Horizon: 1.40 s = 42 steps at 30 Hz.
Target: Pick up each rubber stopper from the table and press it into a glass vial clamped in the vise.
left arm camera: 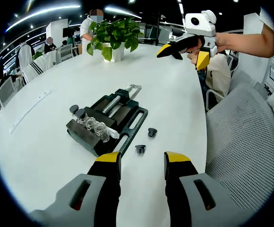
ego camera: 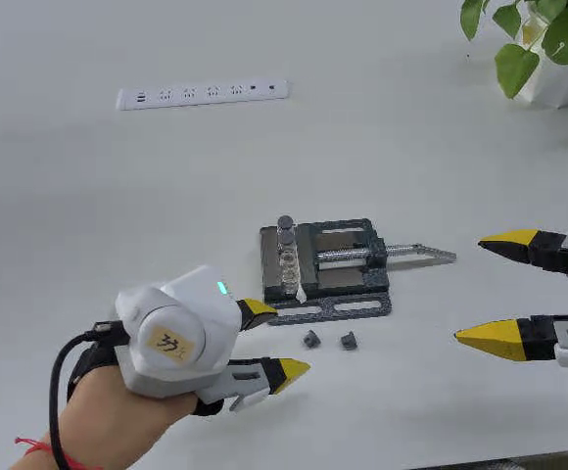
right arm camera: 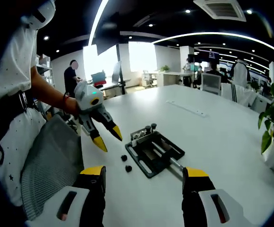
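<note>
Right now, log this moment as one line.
left tool: open, empty | right tool: open, empty | two stoppers: loose on table beside vise | phase: pre-grasp

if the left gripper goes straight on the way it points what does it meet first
Most likely the nearer rubber stopper, on the table just ahead of the left gripper; the vise sits off to one side. The gripper's height is unclear.

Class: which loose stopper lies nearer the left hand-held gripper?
Head view: the left-hand stopper, nearest the left hand-held gripper; the other stopper lies farther right.
</note>
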Available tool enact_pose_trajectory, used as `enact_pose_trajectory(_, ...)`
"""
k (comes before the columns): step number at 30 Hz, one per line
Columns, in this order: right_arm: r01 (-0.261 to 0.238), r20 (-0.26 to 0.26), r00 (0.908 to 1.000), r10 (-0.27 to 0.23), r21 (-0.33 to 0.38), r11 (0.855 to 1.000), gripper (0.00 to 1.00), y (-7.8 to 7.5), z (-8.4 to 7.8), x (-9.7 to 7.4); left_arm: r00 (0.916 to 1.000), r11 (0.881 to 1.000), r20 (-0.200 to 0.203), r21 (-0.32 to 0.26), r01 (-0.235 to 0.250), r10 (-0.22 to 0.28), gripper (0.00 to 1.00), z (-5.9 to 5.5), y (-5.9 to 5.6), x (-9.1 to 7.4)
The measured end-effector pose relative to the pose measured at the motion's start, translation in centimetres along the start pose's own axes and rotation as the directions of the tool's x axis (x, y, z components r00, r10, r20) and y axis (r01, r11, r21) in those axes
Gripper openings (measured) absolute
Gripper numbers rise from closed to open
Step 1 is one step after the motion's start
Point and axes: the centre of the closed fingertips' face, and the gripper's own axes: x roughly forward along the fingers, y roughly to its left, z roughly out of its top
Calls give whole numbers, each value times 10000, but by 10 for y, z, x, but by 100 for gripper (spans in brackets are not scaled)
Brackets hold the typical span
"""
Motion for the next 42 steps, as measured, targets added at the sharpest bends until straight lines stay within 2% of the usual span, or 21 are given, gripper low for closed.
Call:
enact_pose_trajectory(2,55,46,10000,-56,69,10000,63,-4,-5,-6,10000,9999,59,-109,56,-55,29,1,-1,5)
enact_pose_trajectory(7,122,133,9998,-124,172,9998,63,-7,-13,-14,9994,9994,-323,-324,-132,122,24,-9,1,16)
enact_pose_trajectory(10,116,124,9999,-120,271,9996,63,-6,-16,-15,9985,9991,-527,-365,-196,177,19,-12,1,20)
enact_pose_trajectory(15,127,119,9998,-131,332,9994,62,-3,-17,-14,9970,9989,-754,-429,-213,181,16,-14,-1,28)
enact_pose_trajectory(17,144,111,9998,-148,380,9992,62,-7,-20,-15,9966,9988,-797,-428,-226,191,16,-13,-1,31)
enact_pose_trajectory(22,217,131,9997,-222,398,9990,62,-6,-16,-14,9961,9985,-866,-511,-183,138,14,-10,-4,35)
enact_pose_trajectory(25,238,113,9996,-243,423,9988,62,-5,-16,-13,9958,9982,-906,-568,-188,136,13,-13,-1,36)
enact_pose_trajectory(42,196,100,9997,-201,479,9987,61,-5,-17,-9,9961,9960,-876,-874,-180,103,8,-14,0,38)
